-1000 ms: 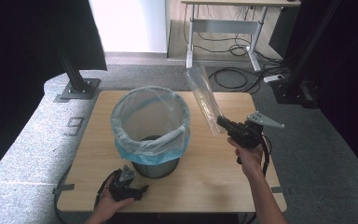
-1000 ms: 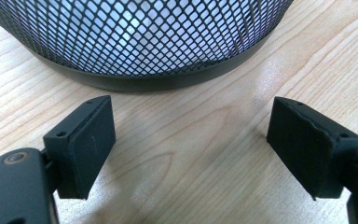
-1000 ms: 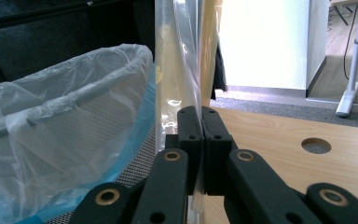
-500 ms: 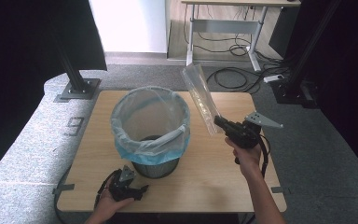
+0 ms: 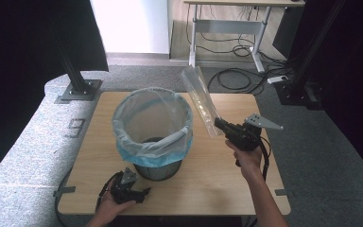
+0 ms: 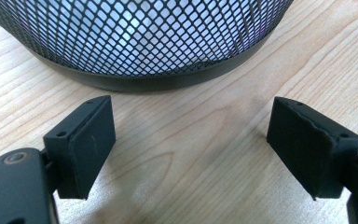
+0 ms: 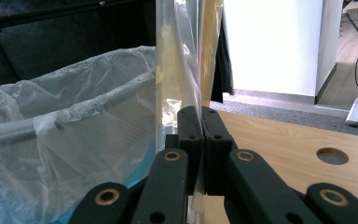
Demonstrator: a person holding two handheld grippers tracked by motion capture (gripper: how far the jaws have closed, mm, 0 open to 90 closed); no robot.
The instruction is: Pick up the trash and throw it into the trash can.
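Note:
A black mesh bin [image 5: 158, 168] lined with a pale blue plastic bag [image 5: 151, 124] stands mid-table. My right gripper [image 5: 219, 124] is shut on a clear plastic sleeve [image 5: 199, 98], which it holds up to the right of the bin's rim, sticking up and away. In the right gripper view the jaws pinch the clear plastic sleeve [image 7: 186, 65] with the bag liner [image 7: 70, 135] close at left. My left gripper [image 5: 142, 193] rests low on the table at the bin's near left, open. The left gripper view shows its pads [image 6: 86, 140] wide apart before the mesh bin [image 6: 135, 42].
The wooden table [image 5: 208, 184] has bare room in front and to the right of the bin. A round hole [image 7: 332, 156] sits in the tabletop beyond the right gripper. Desk legs and cables [image 5: 231, 71] lie on the floor behind.
The right hand has shifted the plastic sleeve slightly toward the bin. The left gripper has not moved.

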